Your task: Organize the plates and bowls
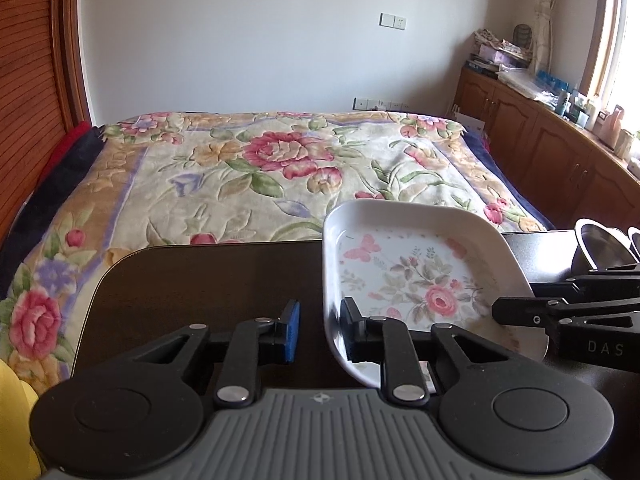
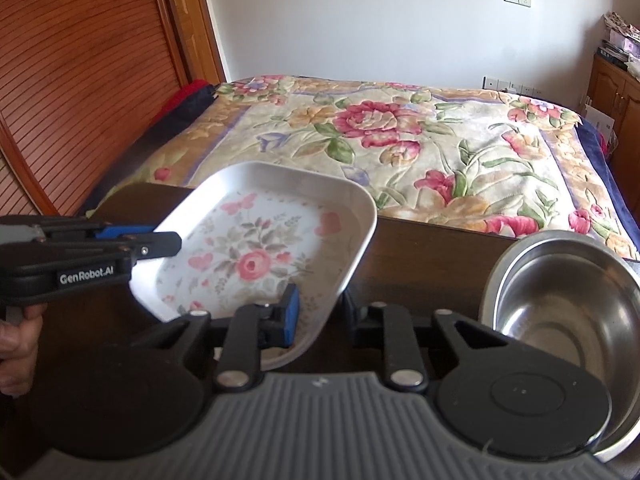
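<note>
**Near field.** The left gripper (image 1: 320, 328) is positioned at the left rim of the white rounded-square plate with the pink floral and butterfly print (image 1: 420, 276). Its jaws are released. One finger lies over the plate interior, the other, with the blue pad, is outside the rim, and there is visible clearance on both sides.

The right gripper (image 2: 322, 316) is positioned at the opposite, right rim of the same plate. Its jaws are also released. The blue-padded finger sits above the printed surface and the other finger is outside the rim. A person's hand (image 2: 16, 344) is visible at the left edge of the right wrist view, at the rear of the left gripper.

**Middle field.** The plate is located over the dark brown wooden bench (image 1: 200, 280), between the two grippers. In the right wrist view it appears tilted. It cannot be determined whether it rests fully on the bench.

A round stainless steel bowl (image 2: 560, 300) stands upright on the bench, near the plate on its right and apart from it. The bowl is just beside the right gripper body.

**Far field.** Behind the bench is a bed covered by a cream quilt with large pink roses (image 1: 280, 160). Brown wooden cabinets (image 1: 520, 132) run along the right wall under a window. A slatted wooden door (image 2: 80, 80) stands at the left.
</note>
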A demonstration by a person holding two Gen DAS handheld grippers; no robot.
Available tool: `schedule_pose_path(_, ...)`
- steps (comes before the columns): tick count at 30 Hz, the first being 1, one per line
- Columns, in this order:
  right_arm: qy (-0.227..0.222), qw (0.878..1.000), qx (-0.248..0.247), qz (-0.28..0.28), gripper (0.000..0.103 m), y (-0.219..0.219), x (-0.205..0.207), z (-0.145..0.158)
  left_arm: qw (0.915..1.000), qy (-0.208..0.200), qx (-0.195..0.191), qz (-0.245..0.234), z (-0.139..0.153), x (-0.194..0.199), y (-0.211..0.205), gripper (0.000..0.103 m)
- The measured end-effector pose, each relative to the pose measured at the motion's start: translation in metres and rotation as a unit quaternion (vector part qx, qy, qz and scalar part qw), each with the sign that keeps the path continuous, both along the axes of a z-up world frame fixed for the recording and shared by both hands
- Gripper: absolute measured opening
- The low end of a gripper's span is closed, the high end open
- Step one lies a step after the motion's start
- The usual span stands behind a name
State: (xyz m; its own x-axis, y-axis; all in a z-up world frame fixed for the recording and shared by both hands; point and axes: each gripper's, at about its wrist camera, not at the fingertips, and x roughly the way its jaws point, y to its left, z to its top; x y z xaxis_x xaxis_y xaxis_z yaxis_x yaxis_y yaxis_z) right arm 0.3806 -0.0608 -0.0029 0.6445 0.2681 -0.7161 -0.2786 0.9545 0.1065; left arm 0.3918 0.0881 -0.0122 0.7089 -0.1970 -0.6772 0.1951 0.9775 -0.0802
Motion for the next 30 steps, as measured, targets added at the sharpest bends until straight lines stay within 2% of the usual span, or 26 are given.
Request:
schedule_pose_path(2,-0.002,1.0,-0.002,0.001,0.025,0.0,0.0,0.0,1.0,0.002,-0.005,-0.001,0.0,0.001,0.001,0.019)
schedule_pose_path(4,-0.002,1.0,-0.001,0.001,0.022,-0.001,0.0,0.0,0.9998,0.008,-0.016,-0.002,0.001,0.002,0.001,0.009)
schedule_pose_path(12,0.006,1.0,0.002,0.004,0.017,-0.002,-0.002,0.002,0.9997,0.019,-0.015,0.005,0.004,-0.011,0.002,0.009)
schedule_pose_path(15,0.008,1.0,0.008,0.011,0.017,0.0,-0.007,0.001,0.9998,0.017,-0.003,0.01,0.005,-0.018,0.003,0.009)
schedule_pose_path(30,-0.002,0.998,0.05,0.026,0.016,-0.012,-0.035,0.009,0.9998,0.001,-0.008,0.015,0.022,-0.067,0.007,0.01)
